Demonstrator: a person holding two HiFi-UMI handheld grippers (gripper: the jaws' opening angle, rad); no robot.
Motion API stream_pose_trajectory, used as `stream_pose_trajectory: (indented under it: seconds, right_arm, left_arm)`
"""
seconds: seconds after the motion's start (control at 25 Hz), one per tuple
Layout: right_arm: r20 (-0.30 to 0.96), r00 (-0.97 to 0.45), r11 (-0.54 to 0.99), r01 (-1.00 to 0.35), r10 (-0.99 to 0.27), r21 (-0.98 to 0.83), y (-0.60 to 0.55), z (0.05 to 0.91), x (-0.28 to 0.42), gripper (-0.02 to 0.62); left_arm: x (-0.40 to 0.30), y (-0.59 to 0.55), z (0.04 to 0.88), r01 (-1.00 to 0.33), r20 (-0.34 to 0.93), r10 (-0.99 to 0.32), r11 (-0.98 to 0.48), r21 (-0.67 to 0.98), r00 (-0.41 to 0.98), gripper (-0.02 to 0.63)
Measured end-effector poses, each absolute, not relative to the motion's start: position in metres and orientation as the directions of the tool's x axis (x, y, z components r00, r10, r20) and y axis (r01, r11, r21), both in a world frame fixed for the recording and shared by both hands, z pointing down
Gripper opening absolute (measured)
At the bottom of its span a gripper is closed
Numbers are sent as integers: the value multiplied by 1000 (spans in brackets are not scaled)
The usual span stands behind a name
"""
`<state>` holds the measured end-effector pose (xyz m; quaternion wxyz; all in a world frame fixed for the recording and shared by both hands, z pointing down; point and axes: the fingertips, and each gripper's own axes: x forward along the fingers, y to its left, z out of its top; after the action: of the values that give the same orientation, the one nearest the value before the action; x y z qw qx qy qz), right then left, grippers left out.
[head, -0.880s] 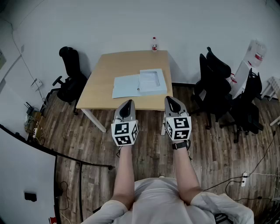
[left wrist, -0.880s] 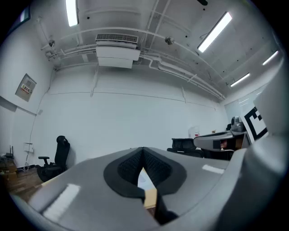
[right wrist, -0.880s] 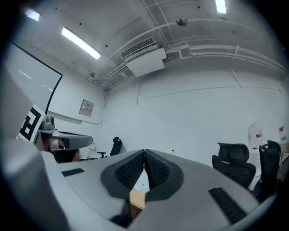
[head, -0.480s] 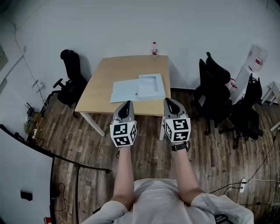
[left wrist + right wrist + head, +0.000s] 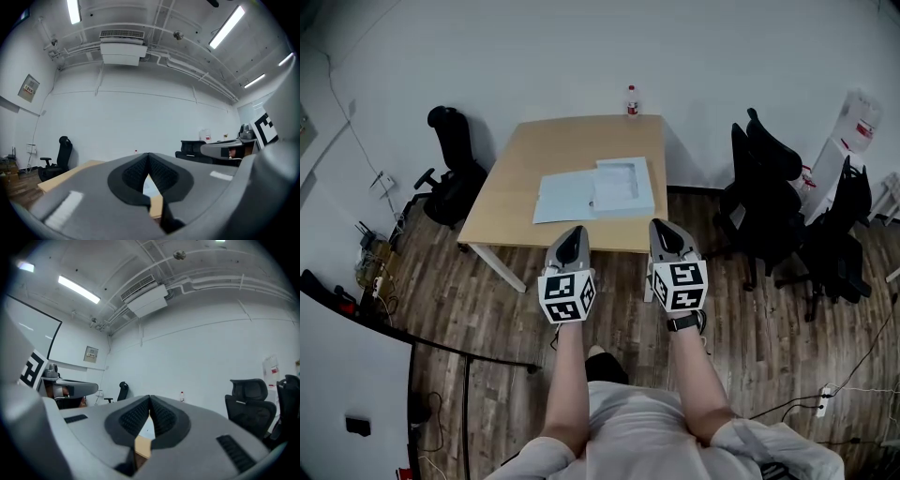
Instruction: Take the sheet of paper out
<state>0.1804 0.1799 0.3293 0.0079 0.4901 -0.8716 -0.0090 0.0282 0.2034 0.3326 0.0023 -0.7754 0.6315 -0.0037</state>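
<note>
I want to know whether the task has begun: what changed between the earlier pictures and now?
Nothing was taken hold of or let go. The table, left gripper and right gripper all sit slightly lower in the head view, and a dark shape, perhaps a foot, now shows between the forearms. Unchanged: both grippers' fingers shut, empty, short of the table; folder and bottle where they were.

I count one table [image 5: 514,178], one bottle [image 5: 631,99], one open folder [image 5: 622,187], at least three black chairs [image 5: 450,161], plus my left tongs [image 5: 574,232] and right tongs [image 5: 662,227]: two.
</note>
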Motion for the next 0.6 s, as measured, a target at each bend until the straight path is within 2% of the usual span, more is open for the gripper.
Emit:
stream_pose_trajectory:
  seconds: [0.6]
  right_arm:
    - [54, -507, 510, -859, -860, 42, 17, 329, 100, 14]
  left_arm:
    - [-33, 21, 328, -963, 0, -963, -268, 35, 268, 9]
